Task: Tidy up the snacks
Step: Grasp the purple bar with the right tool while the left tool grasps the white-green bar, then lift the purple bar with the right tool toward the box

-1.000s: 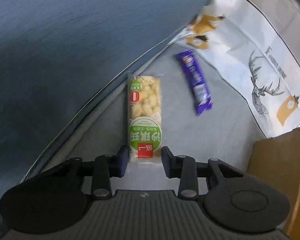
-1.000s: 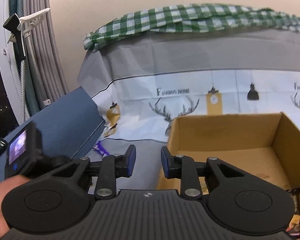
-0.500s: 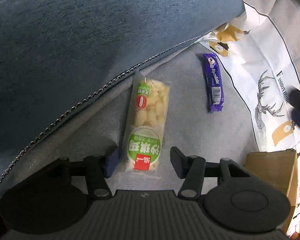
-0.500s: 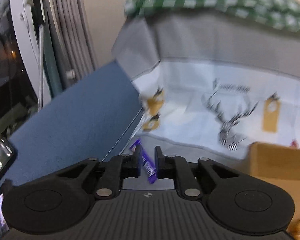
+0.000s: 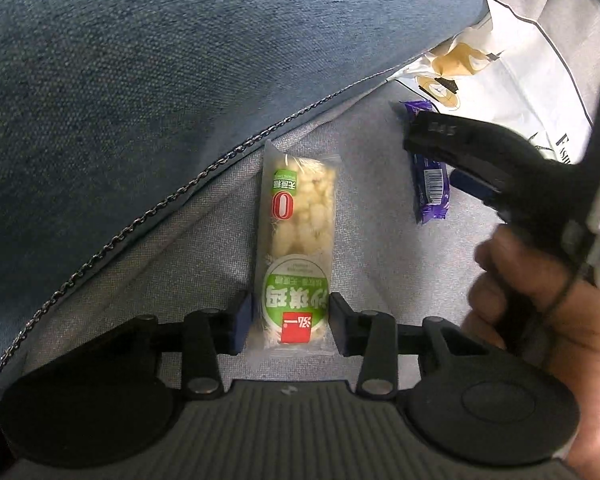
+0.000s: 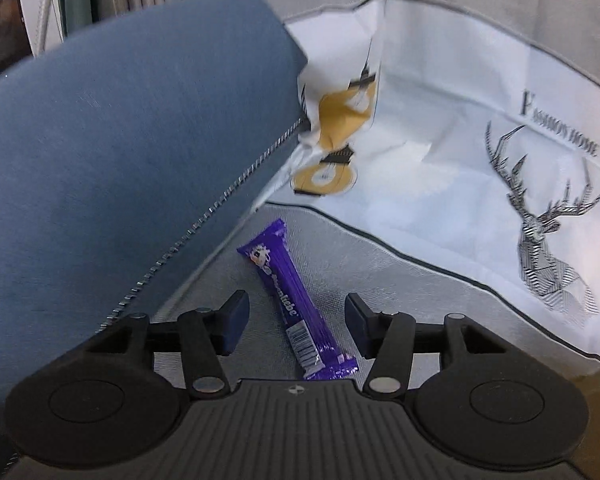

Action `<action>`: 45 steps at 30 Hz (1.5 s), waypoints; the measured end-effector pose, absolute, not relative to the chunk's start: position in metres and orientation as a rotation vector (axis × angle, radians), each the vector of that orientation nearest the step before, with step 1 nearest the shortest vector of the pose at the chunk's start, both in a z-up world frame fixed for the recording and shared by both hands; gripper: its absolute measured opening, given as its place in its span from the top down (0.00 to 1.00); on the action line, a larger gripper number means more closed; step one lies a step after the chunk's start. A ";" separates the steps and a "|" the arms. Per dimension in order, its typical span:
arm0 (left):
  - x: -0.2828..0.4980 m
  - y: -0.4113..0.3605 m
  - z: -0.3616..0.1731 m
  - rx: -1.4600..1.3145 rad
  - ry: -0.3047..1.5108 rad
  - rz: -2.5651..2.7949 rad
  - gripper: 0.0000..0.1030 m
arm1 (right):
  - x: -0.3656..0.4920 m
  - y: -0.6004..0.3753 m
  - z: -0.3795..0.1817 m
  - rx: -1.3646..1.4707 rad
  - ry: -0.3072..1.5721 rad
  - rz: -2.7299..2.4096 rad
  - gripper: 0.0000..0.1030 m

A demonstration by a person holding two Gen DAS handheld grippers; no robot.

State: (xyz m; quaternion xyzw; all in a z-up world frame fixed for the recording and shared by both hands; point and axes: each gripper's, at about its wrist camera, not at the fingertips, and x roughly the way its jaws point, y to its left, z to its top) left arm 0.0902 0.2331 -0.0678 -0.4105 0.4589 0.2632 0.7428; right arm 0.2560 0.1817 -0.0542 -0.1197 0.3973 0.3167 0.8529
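Note:
A clear snack pack with a green and red label [image 5: 296, 256] lies on the grey seat fabric. My left gripper [image 5: 290, 316] is open, one finger on each side of the pack's near end, close to it. A purple snack bar [image 6: 296, 304] lies on the same fabric; it also shows in the left wrist view [image 5: 430, 184]. My right gripper [image 6: 296, 326] is open and straddles the bar's near half, apart from it. The right gripper also shows in the left wrist view [image 5: 440, 148], over the bar, held by a hand.
A blue cushion [image 5: 160, 80] with a zipper edge rises along the left of both snacks. A white cloth with a deer print [image 6: 500, 168] lies behind and to the right. A corner of a cardboard box [image 6: 596, 384] is at the right edge.
My right gripper has swung down and left from the box to the purple bar and opened wider over it. My left gripper narrowed around the snack pack's near end.

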 end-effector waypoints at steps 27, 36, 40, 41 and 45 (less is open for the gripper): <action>0.078 0.225 -0.046 -0.610 1.080 0.352 0.59 | 0.078 0.044 0.014 -0.041 0.863 0.586 0.86; 0.067 0.224 -0.055 -0.636 1.083 0.235 0.60 | 0.014 0.025 -0.018 0.051 0.940 0.640 0.86; 0.070 0.225 -0.057 -0.599 1.100 0.227 0.60 | 0.015 0.030 -0.040 0.014 0.998 0.605 0.86; 0.073 0.223 -0.057 -0.583 1.104 0.226 0.59 | 0.016 0.030 -0.045 0.001 1.013 0.583 0.86; 0.078 0.220 -0.061 -0.546 1.116 0.233 0.55 | 0.019 0.035 -0.053 -0.035 1.036 0.592 0.83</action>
